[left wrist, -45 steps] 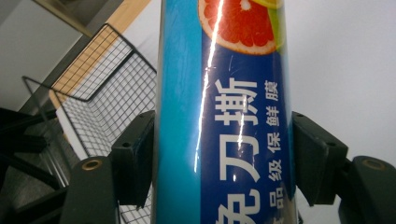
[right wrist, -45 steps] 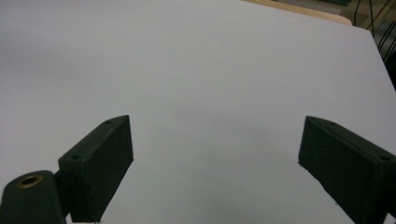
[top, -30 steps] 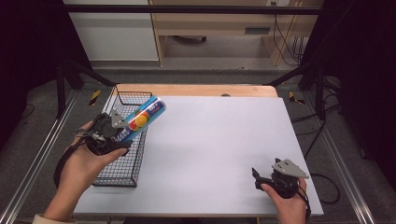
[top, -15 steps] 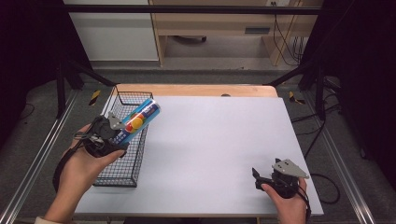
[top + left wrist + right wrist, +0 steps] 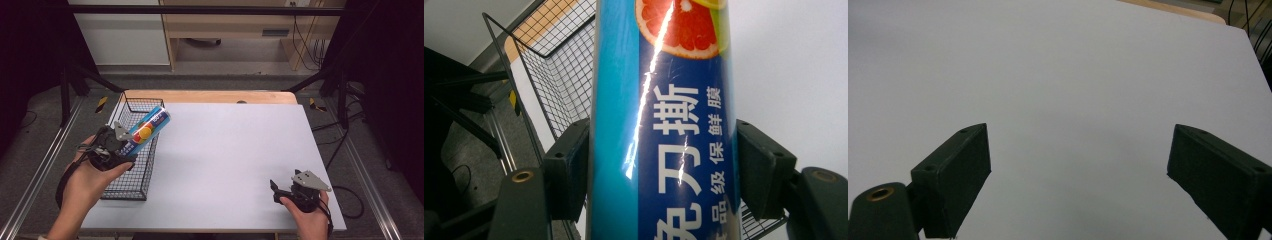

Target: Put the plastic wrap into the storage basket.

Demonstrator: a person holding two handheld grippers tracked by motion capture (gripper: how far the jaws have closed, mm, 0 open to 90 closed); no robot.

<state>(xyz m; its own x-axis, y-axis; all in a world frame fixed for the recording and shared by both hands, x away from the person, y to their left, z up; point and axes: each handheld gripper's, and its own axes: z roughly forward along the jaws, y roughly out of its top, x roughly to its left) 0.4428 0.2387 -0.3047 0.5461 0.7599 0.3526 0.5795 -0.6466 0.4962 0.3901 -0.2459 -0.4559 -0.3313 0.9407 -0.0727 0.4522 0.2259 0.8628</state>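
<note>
While gripped, roll (image 5: 146,131) above wire basket (image 5: 131,170).

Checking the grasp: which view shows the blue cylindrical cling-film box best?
Left gripper view: the blue cylindrical cling-film box sits between the left gripper jaws, both pads touching. High view shows it small, tilted over the black wire basket.

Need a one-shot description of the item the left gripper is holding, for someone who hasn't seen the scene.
Start at the black wire basket on the left edge of the white table. Above it, the left gripper clamps a long box near its lower end, tilted up toward the table. It is the one colourful thing: blue, with citrus slices and white Chinese lettering.
</note>
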